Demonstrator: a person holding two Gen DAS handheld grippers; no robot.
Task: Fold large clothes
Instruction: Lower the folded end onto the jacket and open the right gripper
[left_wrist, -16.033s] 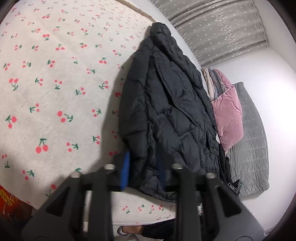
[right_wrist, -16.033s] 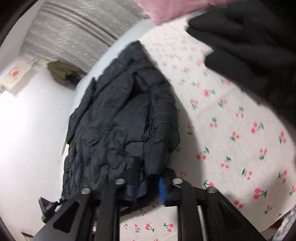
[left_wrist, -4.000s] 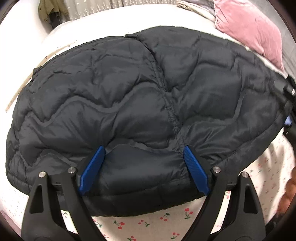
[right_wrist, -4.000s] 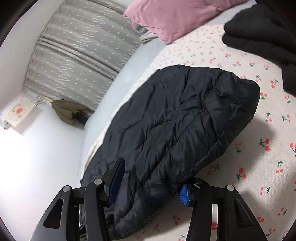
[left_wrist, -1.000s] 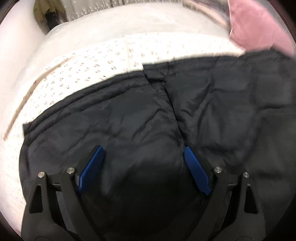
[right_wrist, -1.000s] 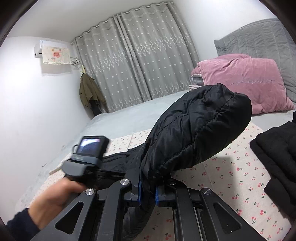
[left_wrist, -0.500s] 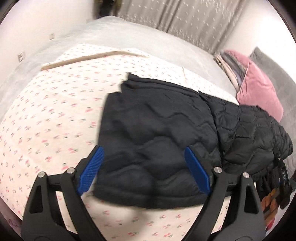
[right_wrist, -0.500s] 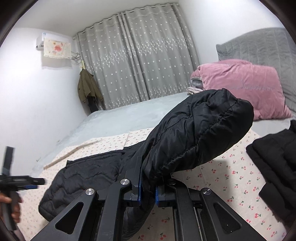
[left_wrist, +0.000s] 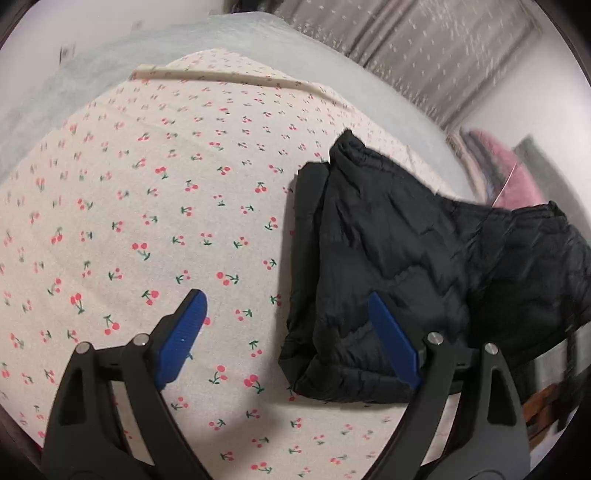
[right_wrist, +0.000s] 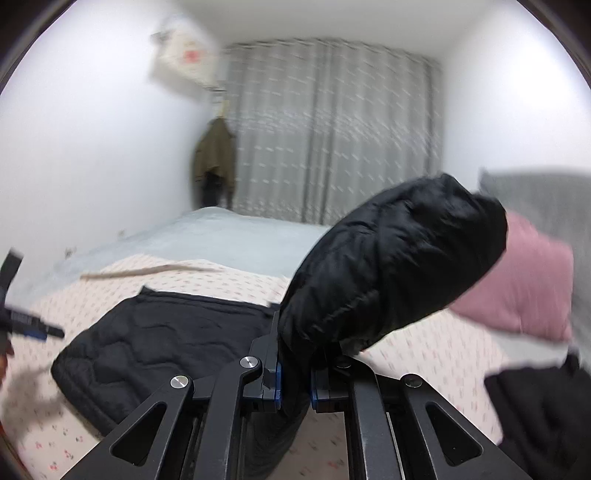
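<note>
A black quilted puffer jacket (left_wrist: 388, 258) lies on the cherry-print bedsheet (left_wrist: 166, 221), one end raised at the right. My left gripper (left_wrist: 286, 332) is open and empty, hovering above the sheet by the jacket's near left corner. My right gripper (right_wrist: 294, 384) is shut on a thick bunch of the jacket (right_wrist: 399, 266) and holds it up above the bed. The rest of the jacket (right_wrist: 166, 339) lies flat on the sheet to the left. The left gripper shows small at the far left of the right wrist view (right_wrist: 33, 328).
A pink pillow (right_wrist: 524, 284) and a grey headboard (right_wrist: 535, 184) are at the right. Another black garment (right_wrist: 535, 406) lies at the lower right. Grey curtains (right_wrist: 332, 129) and a hanging olive coat (right_wrist: 216, 155) stand at the back wall.
My left gripper has let go of the jacket and pulled away to the left, staying open. My right gripper has closed on the jacket and lifted that end, still held up.
</note>
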